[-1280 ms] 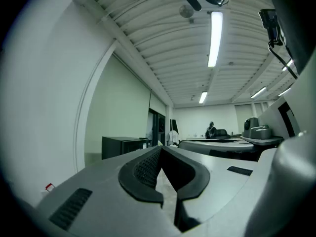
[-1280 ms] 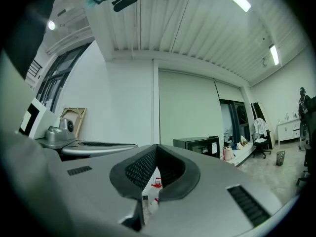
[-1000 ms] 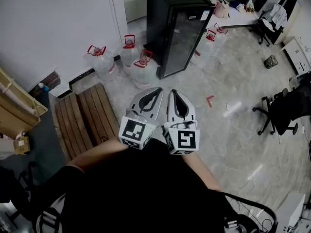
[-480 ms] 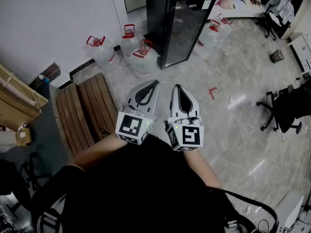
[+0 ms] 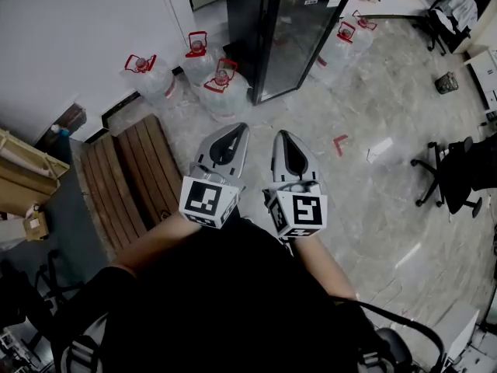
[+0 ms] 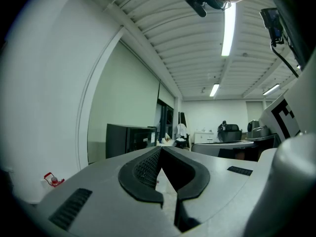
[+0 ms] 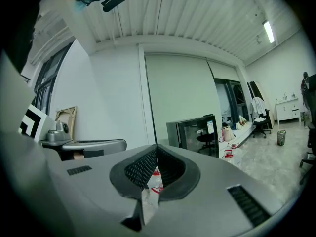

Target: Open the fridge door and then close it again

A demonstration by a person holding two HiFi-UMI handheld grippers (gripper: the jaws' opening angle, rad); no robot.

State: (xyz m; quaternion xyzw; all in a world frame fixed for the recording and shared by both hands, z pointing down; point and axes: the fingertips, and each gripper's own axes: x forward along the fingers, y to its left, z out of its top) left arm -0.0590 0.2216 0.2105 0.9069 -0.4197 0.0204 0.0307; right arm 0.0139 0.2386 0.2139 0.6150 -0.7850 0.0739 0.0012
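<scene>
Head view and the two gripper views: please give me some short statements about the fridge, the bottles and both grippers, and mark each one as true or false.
1. The fridge door is closed. True.
2. The left gripper grips that door. False: its jaws are together on nothing, well apart from the fridge.
3. Water bottles with red caps stand on the floor beside the fridge. True.
4. The right gripper has its jaws wide apart. False: they are together and empty.
5. The wooden pallet lies to the right of both grippers. False: it lies to their left.
</scene>
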